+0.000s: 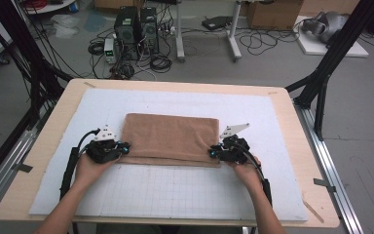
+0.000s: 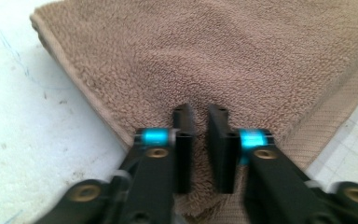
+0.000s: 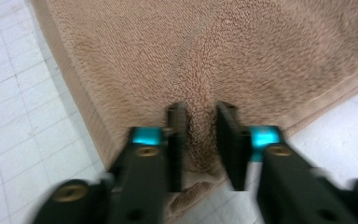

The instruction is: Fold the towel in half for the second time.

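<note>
High view. Workshop floor beyond the surface [image 1: 44, 146]: 2 computer towers [image 1: 136, 31], loose cables, cardboard boxes, black frame struts at both sides. The surface is a pale wooden top carrying a white gridded mat [image 1: 175, 195]. On the mat, near its middle, lies a brown towel [image 1: 170, 136], folded into a flat rectangle with its long side across the table. The left gripper [image 1: 119, 147] sits at the towel's near-left corner, the right gripper [image 1: 215, 152] at its near-right corner, both hands coming in from the near edge. Taking the 2 near corners at once reads as preparation for another fold, so the cloth lifts evenly and stays square. No bins, trays or other containers on the surface; the boxes on the floor are too far off to tell their contents.

Left gripper view. Jaws drawn close together with a narrow ridge of terry bunched between them; they pinch the towel [image 2: 214, 56] close to its hemmed edge, which runs off diagonally to upper left. White mat [image 2: 23, 140] alongside.

Right gripper view. Same hold: jaws nearly together, clamped on a raised pleat of towel [image 3: 200, 60] at the corner, with a little cloth curling under them. Gridded mat [image 3: 14, 93] at left, slightly blurred.
</note>
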`<state>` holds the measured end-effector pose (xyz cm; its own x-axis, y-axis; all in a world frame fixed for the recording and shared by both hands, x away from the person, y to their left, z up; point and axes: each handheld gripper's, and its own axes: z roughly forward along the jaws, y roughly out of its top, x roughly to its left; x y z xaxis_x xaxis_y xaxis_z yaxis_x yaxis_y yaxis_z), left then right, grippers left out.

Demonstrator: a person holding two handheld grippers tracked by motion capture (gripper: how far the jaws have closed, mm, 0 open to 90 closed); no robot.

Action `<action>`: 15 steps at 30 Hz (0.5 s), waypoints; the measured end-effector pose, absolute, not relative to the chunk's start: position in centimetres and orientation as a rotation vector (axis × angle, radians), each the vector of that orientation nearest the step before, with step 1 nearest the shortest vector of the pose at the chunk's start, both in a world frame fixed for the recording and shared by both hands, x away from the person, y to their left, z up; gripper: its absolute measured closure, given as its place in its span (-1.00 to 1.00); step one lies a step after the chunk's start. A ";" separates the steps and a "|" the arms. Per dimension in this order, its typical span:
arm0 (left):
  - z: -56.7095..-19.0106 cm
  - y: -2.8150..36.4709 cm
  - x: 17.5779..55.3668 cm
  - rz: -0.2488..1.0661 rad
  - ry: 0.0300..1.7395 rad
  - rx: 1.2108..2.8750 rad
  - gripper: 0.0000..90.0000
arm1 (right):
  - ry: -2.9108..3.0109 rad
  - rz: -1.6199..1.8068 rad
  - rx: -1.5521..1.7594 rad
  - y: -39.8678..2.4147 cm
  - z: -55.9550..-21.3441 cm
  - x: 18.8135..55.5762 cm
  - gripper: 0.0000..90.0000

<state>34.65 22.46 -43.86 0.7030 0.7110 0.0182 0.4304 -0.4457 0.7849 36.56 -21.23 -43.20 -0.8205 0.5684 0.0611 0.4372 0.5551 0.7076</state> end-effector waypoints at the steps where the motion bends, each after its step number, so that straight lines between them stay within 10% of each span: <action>1: -43.7 22.5 34.6 0.449 0.867 2.107 0.90 | 2.612 1.121 0.842 -21.2 -43.1 36.6 0.85; 15: -42.1 23.4 32.3 0.412 0.812 2.079 0.91 | 2.644 1.148 0.813 -22.3 -40.8 35.2 0.78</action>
<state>32.33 23.36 -42.15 0.7354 0.6777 -0.0008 0.3999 -0.4329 0.8079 35.23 -22.26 -40.84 -0.8427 0.5326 0.0783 0.4208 0.5610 0.7129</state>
